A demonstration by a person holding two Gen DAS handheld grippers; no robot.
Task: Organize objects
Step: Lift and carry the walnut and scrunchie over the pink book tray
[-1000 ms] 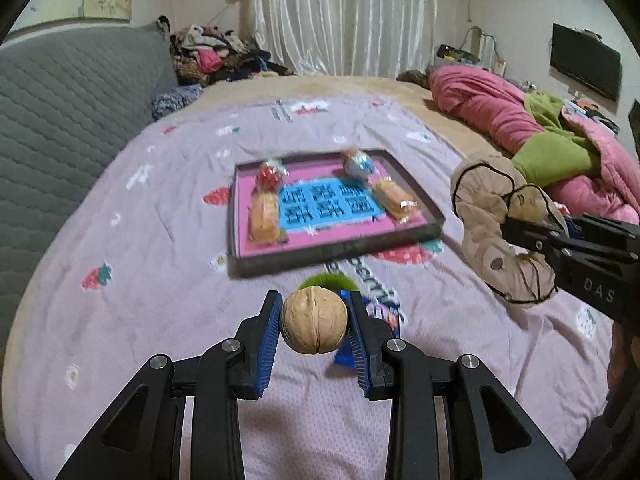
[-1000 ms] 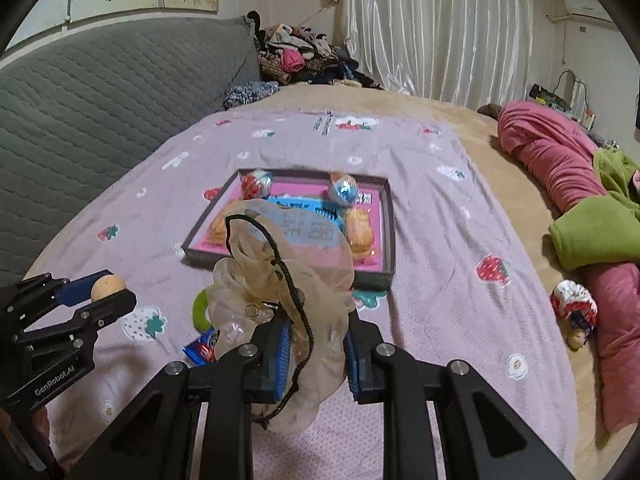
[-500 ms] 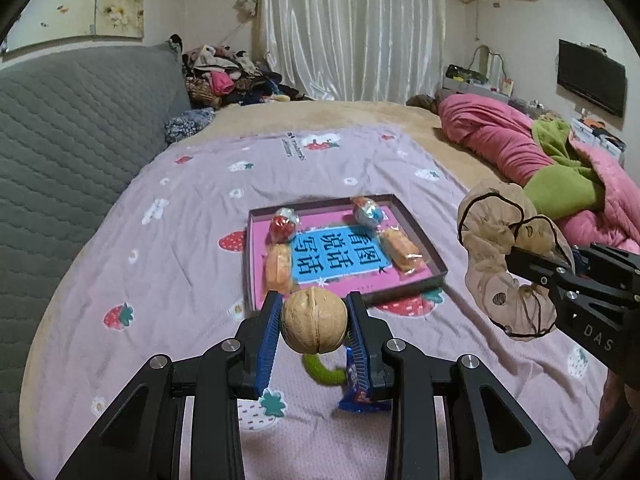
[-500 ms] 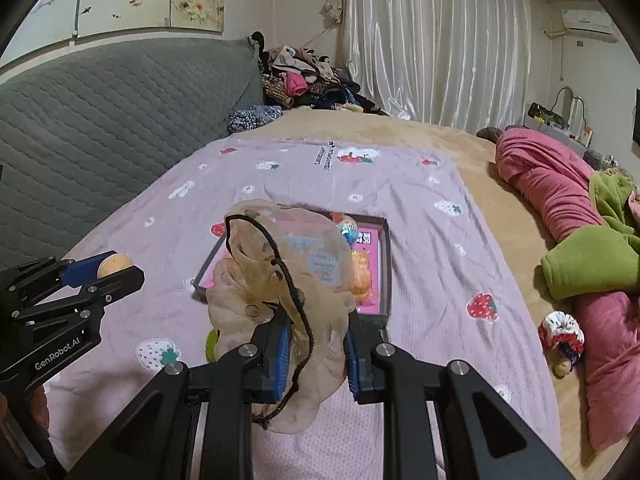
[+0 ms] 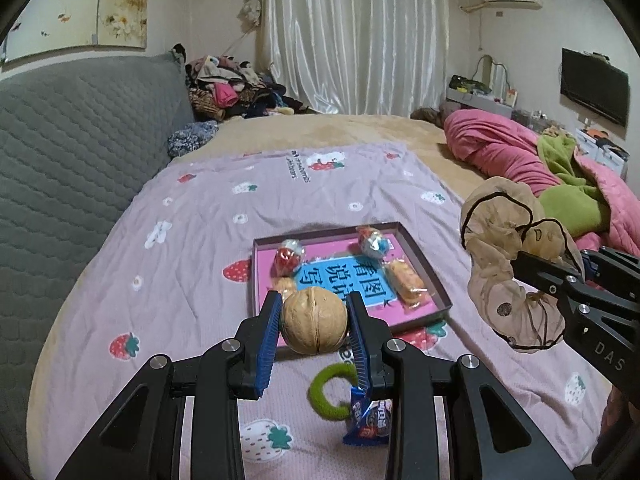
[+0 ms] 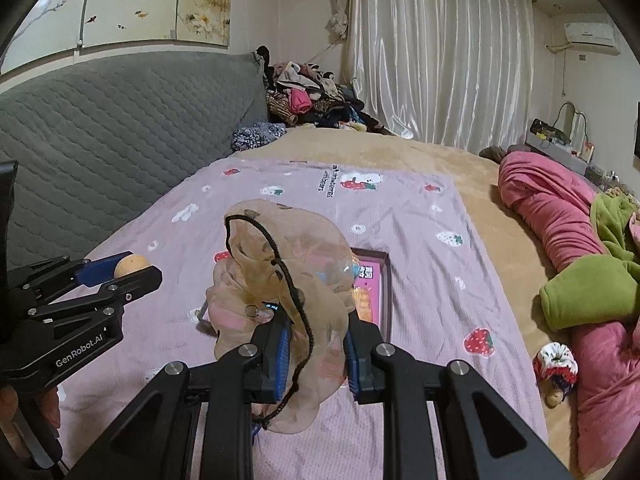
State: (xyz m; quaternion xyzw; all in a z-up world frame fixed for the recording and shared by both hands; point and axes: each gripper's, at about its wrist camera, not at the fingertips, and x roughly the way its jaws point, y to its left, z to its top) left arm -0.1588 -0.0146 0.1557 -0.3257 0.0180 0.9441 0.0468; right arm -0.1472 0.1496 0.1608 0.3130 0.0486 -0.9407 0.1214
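Left tongs [image 5: 314, 320] clamping walnut [image 5: 314, 321], clear of tray [image 5: 424, 264]

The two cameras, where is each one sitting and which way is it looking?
Left wrist view: sits on the left tool, looking forward over the bed at the pink tray; its own fingers pinch a walnut, and the right tool shows at the right edge.
Right wrist view: sits on the right tool, looking across the bed toward the curtains; its fingers grip a sheer drawstring bag, and the left tool shows at the left.
Both share the tray, walnut and bag.
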